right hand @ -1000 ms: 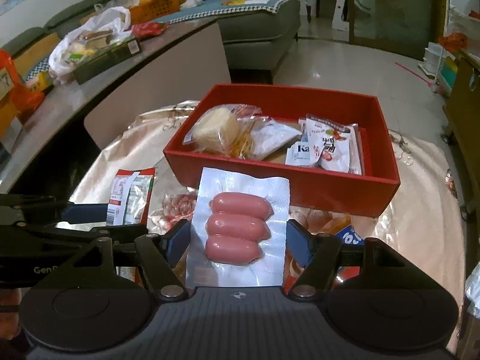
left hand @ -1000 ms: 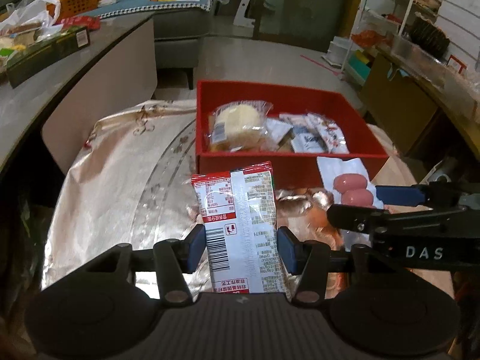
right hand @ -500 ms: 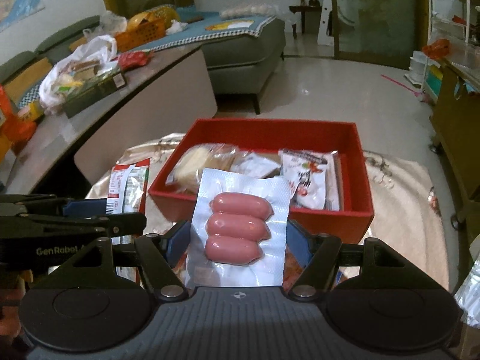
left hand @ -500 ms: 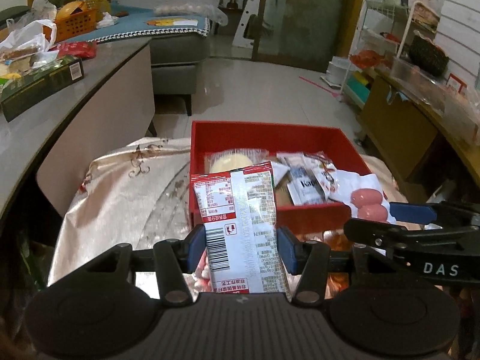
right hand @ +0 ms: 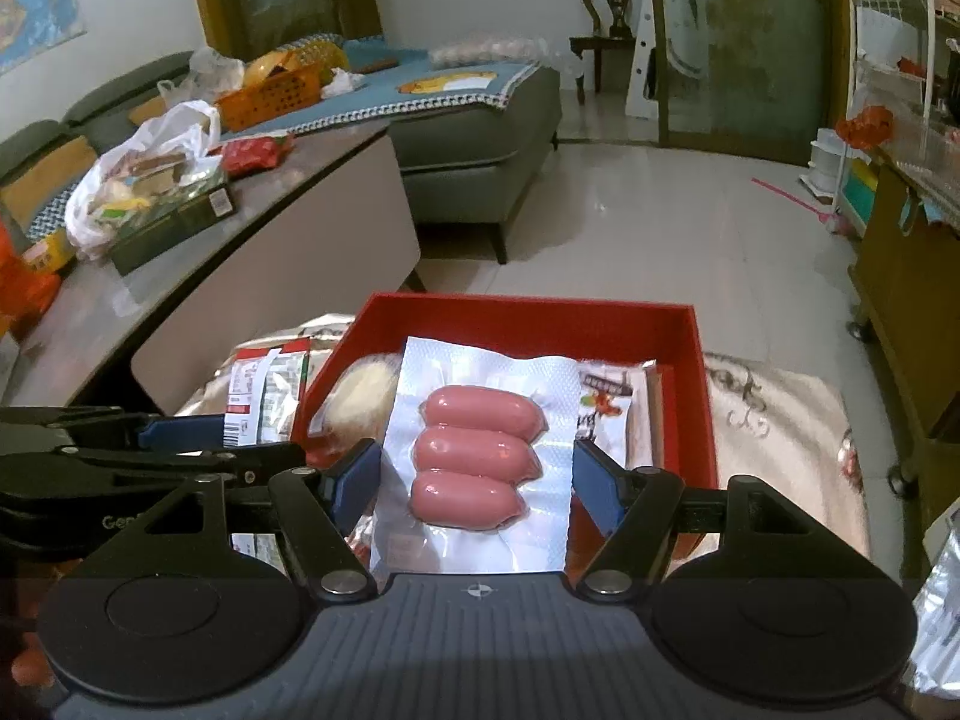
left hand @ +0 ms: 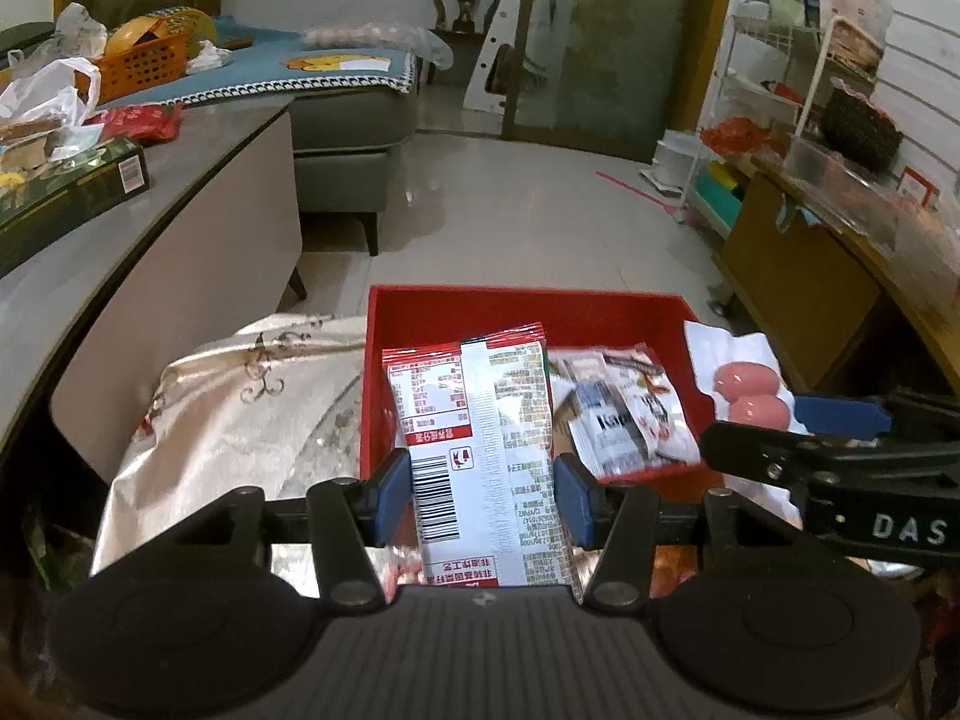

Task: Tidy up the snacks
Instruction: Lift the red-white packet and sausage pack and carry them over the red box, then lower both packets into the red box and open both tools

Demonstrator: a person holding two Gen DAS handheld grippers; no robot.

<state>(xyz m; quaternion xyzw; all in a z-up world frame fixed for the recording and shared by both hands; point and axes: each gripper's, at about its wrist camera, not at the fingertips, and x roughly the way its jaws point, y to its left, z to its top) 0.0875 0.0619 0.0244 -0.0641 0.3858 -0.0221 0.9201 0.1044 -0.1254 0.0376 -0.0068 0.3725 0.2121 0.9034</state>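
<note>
Far left, a grey worktop (left hand: pixel 198 180) is piled with a white plastic bag (right hand: pixel 150 144), an orange basket (left hand: pixel 141 63) and a dark green box (left hand: pixel 66 198). Next over, a shiny patterned cloth (left hand: pixel 240 414) is spread under a red tray (left hand: pixel 480 303).

The left gripper (left hand: pixel 483 489) is clamped on a red-and-white snack packet (left hand: pixel 480 450), barcode side up, with the blue fingers (left hand: pixel 393 495) pressed on both its edges. The packet is held up in front of the tray's near-left corner.

A few wrapped snacks (left hand: pixel 624 414) are already lying inside the tray, plus a pale round bun (right hand: pixel 360 396) at its left end.

On the right, the right gripper (right hand: pixel 474 483) is closed on a clear vacuum pack of three pink sausages (right hand: pixel 477 450), held flat over the tray's near edge, fingers (right hand: pixel 594 492) squeezing each side.
</note>
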